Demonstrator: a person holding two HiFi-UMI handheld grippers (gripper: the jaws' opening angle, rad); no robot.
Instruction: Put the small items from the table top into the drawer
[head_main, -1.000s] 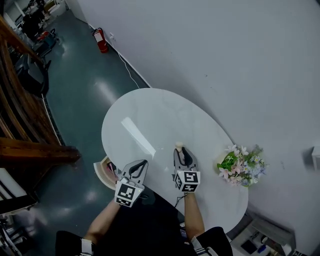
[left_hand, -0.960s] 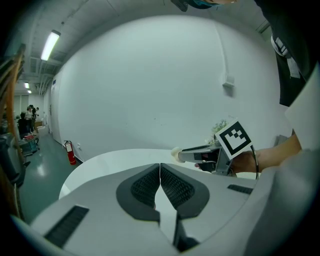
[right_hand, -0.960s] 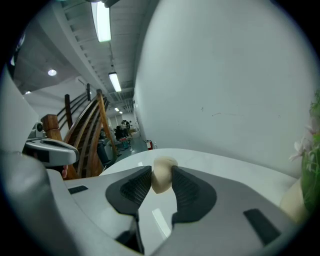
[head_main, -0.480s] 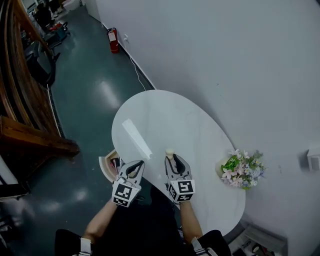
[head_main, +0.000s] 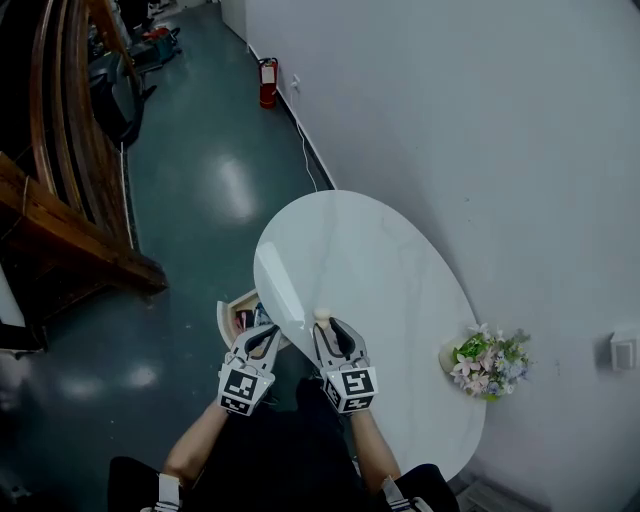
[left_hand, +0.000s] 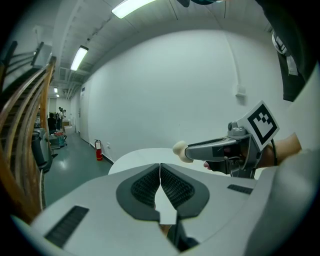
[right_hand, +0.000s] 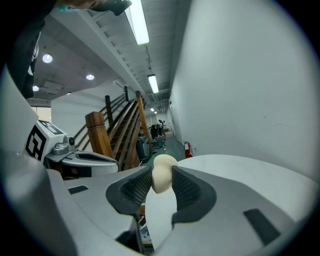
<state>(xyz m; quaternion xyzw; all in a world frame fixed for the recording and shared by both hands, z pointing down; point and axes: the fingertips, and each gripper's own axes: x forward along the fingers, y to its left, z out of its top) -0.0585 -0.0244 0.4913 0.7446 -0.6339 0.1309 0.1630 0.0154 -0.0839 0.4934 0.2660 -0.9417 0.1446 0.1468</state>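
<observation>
The right gripper (head_main: 325, 326) clamps a cream rounded piece (right_hand: 161, 173) in its jaws above the near edge of the surface (head_main: 370, 250). The open drawer (head_main: 224, 312) lies left and lower, beside the empty, closed left gripper (head_main: 266, 332).

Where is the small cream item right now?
The cream item sits clamped in the right tool at the head view's centre, over the white table's near edge, just right of the open drawer.

Room around our right gripper (head_main: 328, 328)
We have bare table top (head_main: 370, 250) from twelve to two; flowers (head_main: 487, 362) block three o'clock; our left gripper (head_main: 266, 333) crowds the drawer (head_main: 223, 320) at nine.
</observation>
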